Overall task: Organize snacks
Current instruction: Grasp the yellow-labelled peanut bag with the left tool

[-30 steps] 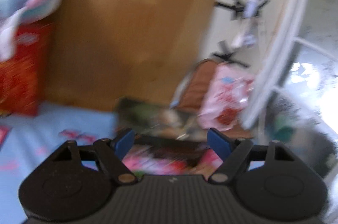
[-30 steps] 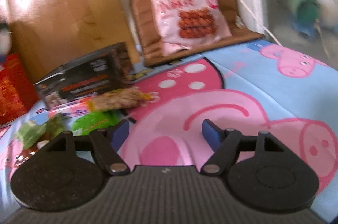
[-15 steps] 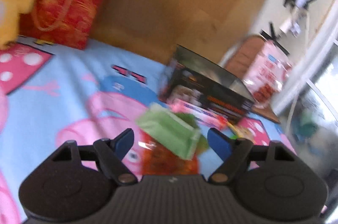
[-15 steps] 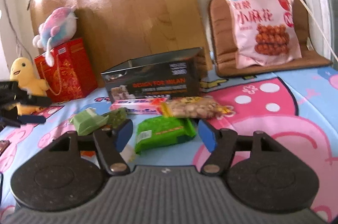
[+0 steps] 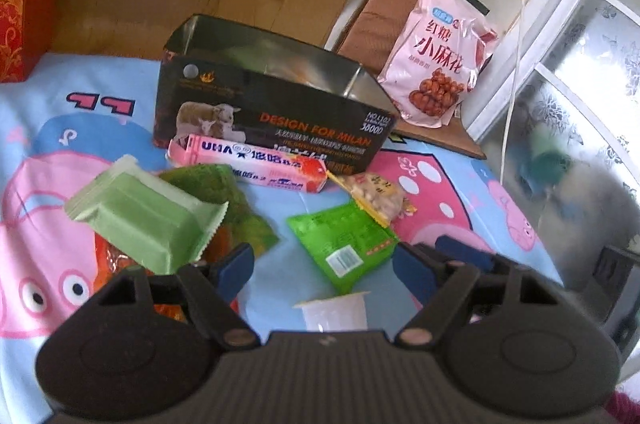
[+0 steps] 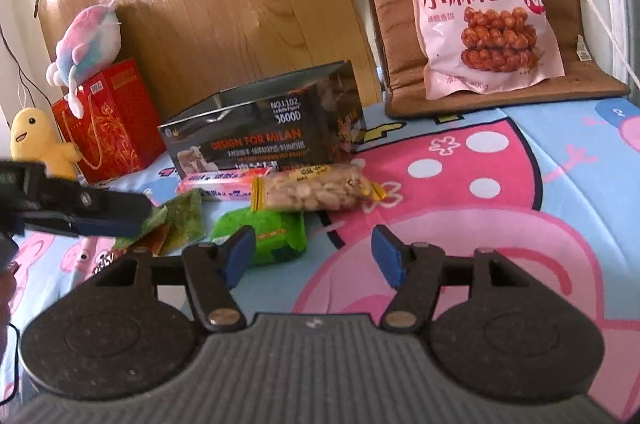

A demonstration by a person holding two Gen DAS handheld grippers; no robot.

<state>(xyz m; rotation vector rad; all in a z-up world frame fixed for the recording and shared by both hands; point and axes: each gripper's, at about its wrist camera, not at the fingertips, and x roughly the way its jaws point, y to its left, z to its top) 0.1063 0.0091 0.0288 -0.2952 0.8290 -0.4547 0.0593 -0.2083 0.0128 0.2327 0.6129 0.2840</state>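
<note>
An open black box (image 5: 276,119) stands upright on the bedsheet. A pink candy pack (image 5: 256,163), peanut bag (image 5: 376,193) and green packets (image 5: 344,244) are scattered just before it.

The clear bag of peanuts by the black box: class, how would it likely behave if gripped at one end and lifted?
The bag of peanuts would probably sag, since its film looks soft. Loose nuts would likely shift downward. Its glossy wrap may slip.

We hold the left gripper (image 5: 322,266) tilted downward, its blue-tipped fingers (image 5: 236,264) spread apart with nothing pinched between them. Our right gripper (image 6: 312,252) also angles down, its fingers (image 6: 386,256) closing, empty between them. The left gripper's fingers cross the right view's left edge.
</note>
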